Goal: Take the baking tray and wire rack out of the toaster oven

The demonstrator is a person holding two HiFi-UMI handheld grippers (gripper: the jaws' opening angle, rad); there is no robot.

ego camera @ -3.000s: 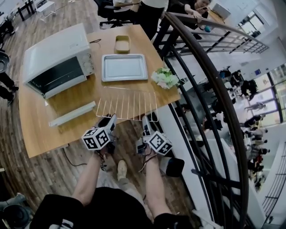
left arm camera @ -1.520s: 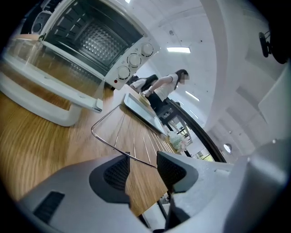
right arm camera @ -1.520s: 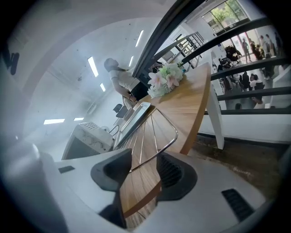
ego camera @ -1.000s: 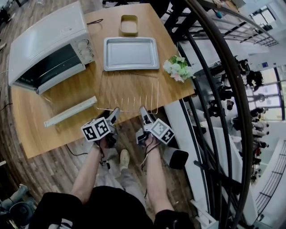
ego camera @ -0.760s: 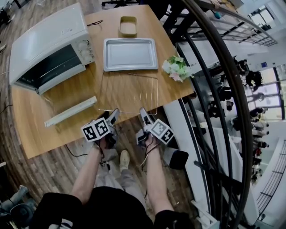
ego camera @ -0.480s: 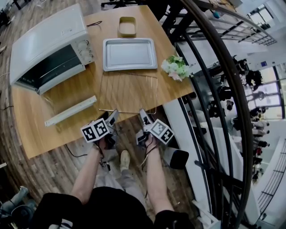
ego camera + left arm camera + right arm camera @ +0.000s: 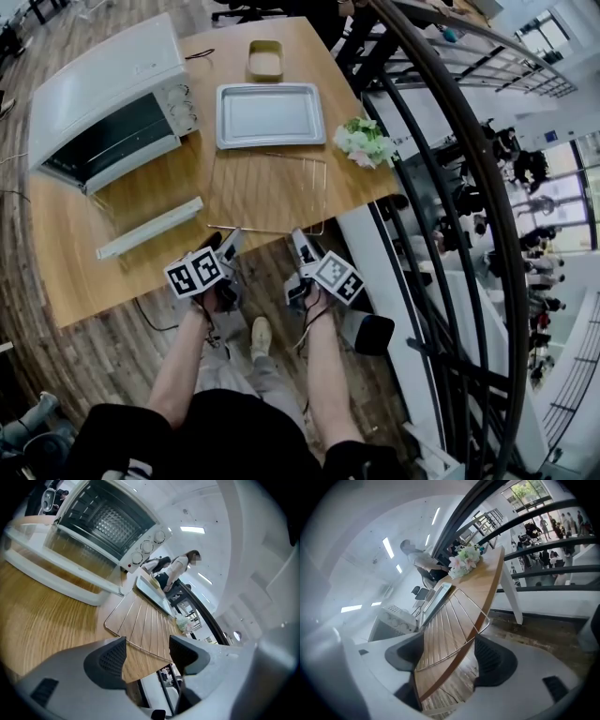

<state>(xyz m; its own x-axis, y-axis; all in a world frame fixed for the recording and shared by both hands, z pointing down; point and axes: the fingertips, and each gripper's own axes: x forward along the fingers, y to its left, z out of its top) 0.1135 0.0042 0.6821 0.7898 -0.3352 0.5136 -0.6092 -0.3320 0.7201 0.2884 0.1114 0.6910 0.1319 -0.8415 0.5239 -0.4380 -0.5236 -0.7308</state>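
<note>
The wire rack (image 7: 267, 192) lies flat on the wooden table (image 7: 75, 272), its front bar near the table's near edge. Behind it sits the grey baking tray (image 7: 270, 114). The white toaster oven (image 7: 103, 103) stands at the left, empty inside, with its door (image 7: 150, 228) folded down. My left gripper (image 7: 231, 240) hovers open just off the table edge, the rack (image 7: 140, 623) ahead of its jaws. My right gripper (image 7: 297, 239) is open too, its jaws having just been opening. The table edge and the rack's corner (image 7: 450, 620) run between them, untouched by the pads.
A bunch of flowers (image 7: 364, 142) lies at the table's right edge. A small yellow dish (image 7: 266, 58) sits behind the tray. A dark curved railing (image 7: 441, 187) rises right of the table, with a drop beyond. People stand past the table's far end.
The rack, which overhung the near edge at both grippers three seconds ago, now rests fully on the table. The right gripper has drawn slightly back from it.
</note>
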